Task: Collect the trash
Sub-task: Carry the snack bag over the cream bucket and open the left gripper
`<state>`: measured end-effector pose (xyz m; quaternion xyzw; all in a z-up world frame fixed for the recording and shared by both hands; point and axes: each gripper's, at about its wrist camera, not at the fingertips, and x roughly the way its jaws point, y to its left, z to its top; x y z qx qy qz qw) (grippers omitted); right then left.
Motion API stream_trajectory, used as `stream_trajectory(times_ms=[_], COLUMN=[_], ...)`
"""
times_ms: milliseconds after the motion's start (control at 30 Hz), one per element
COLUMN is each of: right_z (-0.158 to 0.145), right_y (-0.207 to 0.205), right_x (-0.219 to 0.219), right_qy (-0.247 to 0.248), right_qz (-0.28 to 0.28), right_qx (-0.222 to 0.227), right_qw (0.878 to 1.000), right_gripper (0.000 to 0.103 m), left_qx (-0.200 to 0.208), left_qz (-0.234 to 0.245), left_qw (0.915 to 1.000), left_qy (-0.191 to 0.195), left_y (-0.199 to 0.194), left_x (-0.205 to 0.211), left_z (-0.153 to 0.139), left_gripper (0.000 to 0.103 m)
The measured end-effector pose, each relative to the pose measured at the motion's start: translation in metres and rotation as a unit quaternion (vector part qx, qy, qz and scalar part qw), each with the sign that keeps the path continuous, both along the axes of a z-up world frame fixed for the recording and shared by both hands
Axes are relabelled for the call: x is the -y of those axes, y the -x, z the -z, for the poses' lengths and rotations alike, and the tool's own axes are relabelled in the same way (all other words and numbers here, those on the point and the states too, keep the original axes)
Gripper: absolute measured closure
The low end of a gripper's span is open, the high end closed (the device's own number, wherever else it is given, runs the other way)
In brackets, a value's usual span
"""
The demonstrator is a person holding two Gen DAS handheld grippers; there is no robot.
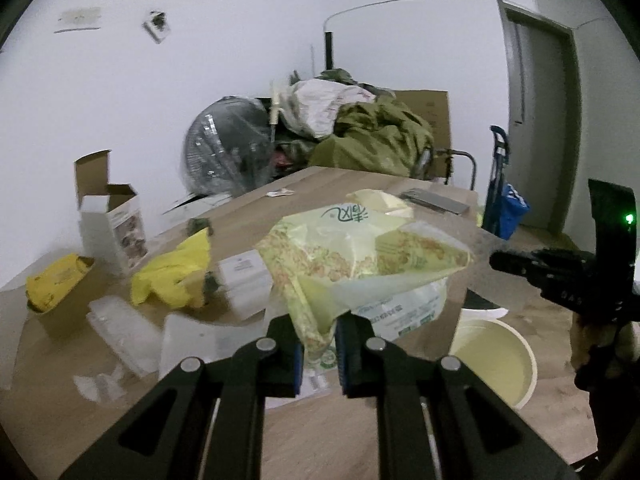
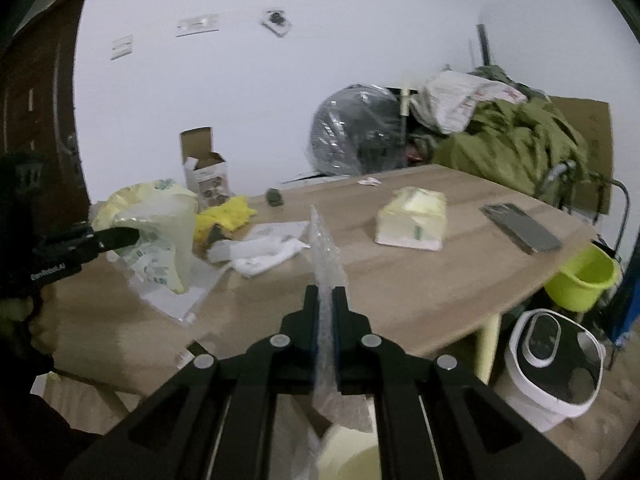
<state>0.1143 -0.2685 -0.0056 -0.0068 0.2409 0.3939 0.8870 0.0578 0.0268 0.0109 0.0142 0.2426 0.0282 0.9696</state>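
Observation:
My left gripper (image 1: 316,334) is shut on a pale green printed plastic bag (image 1: 360,252) and holds it up above the wooden table (image 1: 248,216). The same bag shows at the left of the right wrist view (image 2: 160,220), pinched by the left gripper (image 2: 132,236). My right gripper (image 2: 326,296) is shut on a sheet of clear bubble wrap (image 2: 326,248), held on edge above the table's front edge (image 2: 400,320). The right gripper shows at the right of the left wrist view (image 1: 496,260). A cream round bin (image 1: 496,360) stands on the floor below.
On the table lie a yellow rubber glove (image 1: 176,272), white plastic wrappers (image 2: 264,252), a tissue pack (image 2: 412,220), a phone (image 2: 520,226) and an open carton (image 1: 112,220). A white lidded bin (image 2: 552,360) and a green bucket (image 2: 584,280) stand by the table's right end.

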Motion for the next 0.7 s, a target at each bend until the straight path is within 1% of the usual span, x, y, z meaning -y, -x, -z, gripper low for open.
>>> stream_trajectory(times_ms=[267, 500, 600, 633, 667, 700], right_z=[0.017, 0.041, 0.050, 0.052, 0.054, 0.055], right_y=[0.001, 0.002, 0.002, 0.001, 0.001, 0.001], right_x=[0.044, 0.069, 0.073, 0.075, 0.077, 0.080], right_qy=[0.012, 0.031, 0.042, 0.044, 0.044, 0.044], right_qz=[0.052, 0.085, 0.093, 0.096, 0.099, 0.103], right_qx=[-0.027, -0.069, -0.084, -0.087, -0.089, -0.092], right_qw=[0.998, 0.993, 0.991, 0.991, 0.990, 0.989], right_gripper=[0.097, 0.097, 0.096, 0.092, 0.082, 0.075], left_qx=[0.002, -0.008, -0.013, -0.016, -0.019, -0.022], left_qz=[0.054, 0.099, 0.113, 0.118, 0.123, 0.127], left_qw=[0.9985, 0.9951, 0.9934, 0.9928, 0.9921, 0.9916], left_qy=[-0.002, -0.005, -0.006, -0.006, -0.007, -0.007], left_y=[-0.016, -0.031, -0.037, -0.040, -0.042, -0.044], left_x=[0.032, 0.064, 0.078, 0.082, 0.086, 0.090], left_z=[0.000, 0.004, 0.008, 0.010, 0.011, 0.013], left_gripper=[0.091, 0.091, 0.091, 0.091, 0.091, 0.091])
